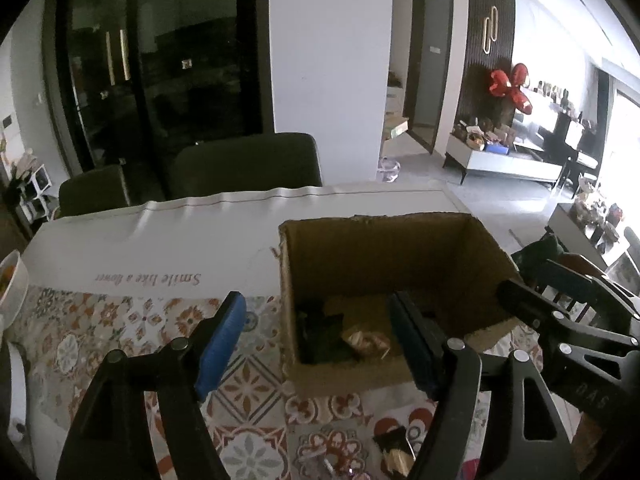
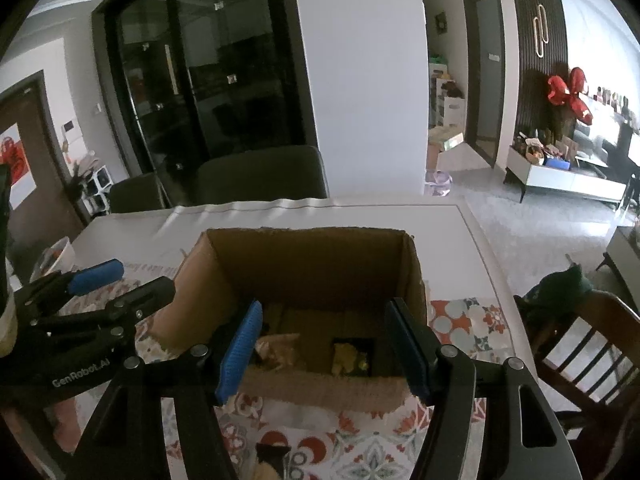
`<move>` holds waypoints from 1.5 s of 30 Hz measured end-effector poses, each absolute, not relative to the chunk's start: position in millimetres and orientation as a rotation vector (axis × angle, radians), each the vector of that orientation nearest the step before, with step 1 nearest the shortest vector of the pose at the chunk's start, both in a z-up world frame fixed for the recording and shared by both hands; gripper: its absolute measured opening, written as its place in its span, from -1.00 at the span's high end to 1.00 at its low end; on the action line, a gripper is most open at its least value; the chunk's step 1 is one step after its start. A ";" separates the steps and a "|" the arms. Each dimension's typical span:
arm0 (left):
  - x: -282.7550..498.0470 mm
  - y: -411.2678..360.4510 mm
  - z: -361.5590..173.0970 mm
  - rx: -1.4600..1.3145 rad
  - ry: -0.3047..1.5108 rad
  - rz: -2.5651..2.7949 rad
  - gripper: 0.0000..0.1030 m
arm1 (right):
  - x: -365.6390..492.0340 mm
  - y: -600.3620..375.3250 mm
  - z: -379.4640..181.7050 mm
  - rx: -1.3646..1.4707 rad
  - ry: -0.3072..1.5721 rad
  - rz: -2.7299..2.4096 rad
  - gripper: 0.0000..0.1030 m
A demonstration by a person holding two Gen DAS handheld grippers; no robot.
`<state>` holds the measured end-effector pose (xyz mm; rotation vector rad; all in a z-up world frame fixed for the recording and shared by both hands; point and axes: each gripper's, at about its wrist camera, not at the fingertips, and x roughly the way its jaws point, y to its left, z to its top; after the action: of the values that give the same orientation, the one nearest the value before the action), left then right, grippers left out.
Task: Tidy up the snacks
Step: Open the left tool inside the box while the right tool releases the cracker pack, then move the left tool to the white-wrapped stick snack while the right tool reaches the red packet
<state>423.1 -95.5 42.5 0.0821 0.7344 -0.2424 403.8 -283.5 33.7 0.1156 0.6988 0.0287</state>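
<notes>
Both sets of jaws stand apart with nothing between them: the left gripper and the right gripper hang over the near edge of the cardboard box. Inside it lie a crinkly wrapped snack and a dark packet. More snacks wait on the patterned surface just before the box. They look light, soft and crushable, best pinched gently at a wrapper edge.
</notes>
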 end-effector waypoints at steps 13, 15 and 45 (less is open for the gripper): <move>349.5 -72.9 28.8 0.123 0.718 -0.239 -0.41 | 340.8 -268.5 23.8 0.155 0.683 0.036 -0.33; 340.2 -70.8 24.2 0.134 0.714 -0.237 -0.41 | 332.1 -267.1 19.0 0.149 0.685 0.026 -0.33; 287.5 -56.3 -70.2 0.127 0.868 -0.254 -0.39 | 258.8 -258.1 -73.4 0.183 0.822 -0.010 -0.33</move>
<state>287.5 -56.3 -70.2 0.1273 0.8678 -0.2536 258.8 -258.1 -73.4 0.1832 0.8223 -0.0099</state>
